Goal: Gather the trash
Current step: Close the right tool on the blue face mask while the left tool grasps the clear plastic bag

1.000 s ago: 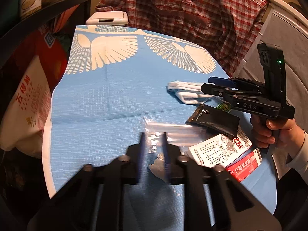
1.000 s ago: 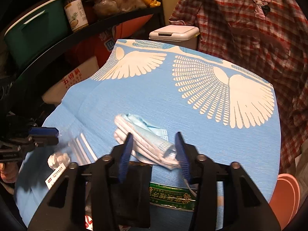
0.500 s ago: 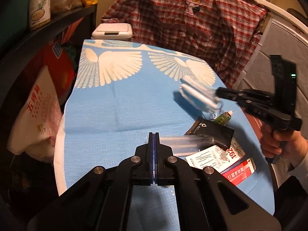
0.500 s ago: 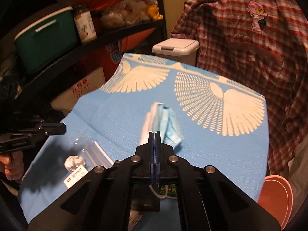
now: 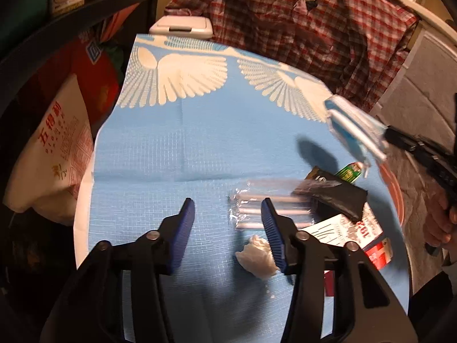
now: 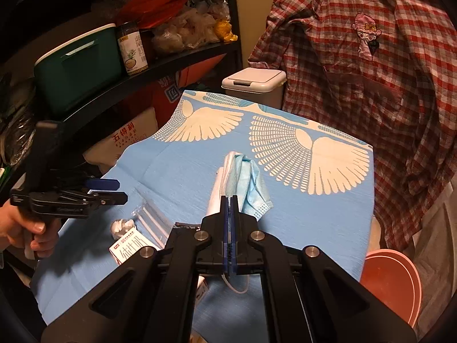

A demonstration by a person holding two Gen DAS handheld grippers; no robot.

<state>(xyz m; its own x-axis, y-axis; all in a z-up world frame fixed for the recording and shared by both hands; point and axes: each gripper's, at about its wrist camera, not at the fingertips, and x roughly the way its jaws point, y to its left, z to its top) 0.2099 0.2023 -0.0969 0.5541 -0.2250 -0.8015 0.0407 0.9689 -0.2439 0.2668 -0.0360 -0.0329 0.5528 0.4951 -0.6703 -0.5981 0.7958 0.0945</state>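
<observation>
1. Right tongs (image 6: 230, 200) pinch the mask (image 6: 245, 177), lifted over the worktop (image 6: 177, 171).
2. Soft, light, floppy: grip folded pleats.
3. Left tongs (image 5: 228, 223), just opened, empty, above the tissue (image 5: 257, 253).

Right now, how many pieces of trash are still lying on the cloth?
At least 5: tissue wad nearest, clear wrapper beyond it, black pouch, green packet and white-and-red box to the right. The mask is lifted. The tongs may hide more.
</observation>
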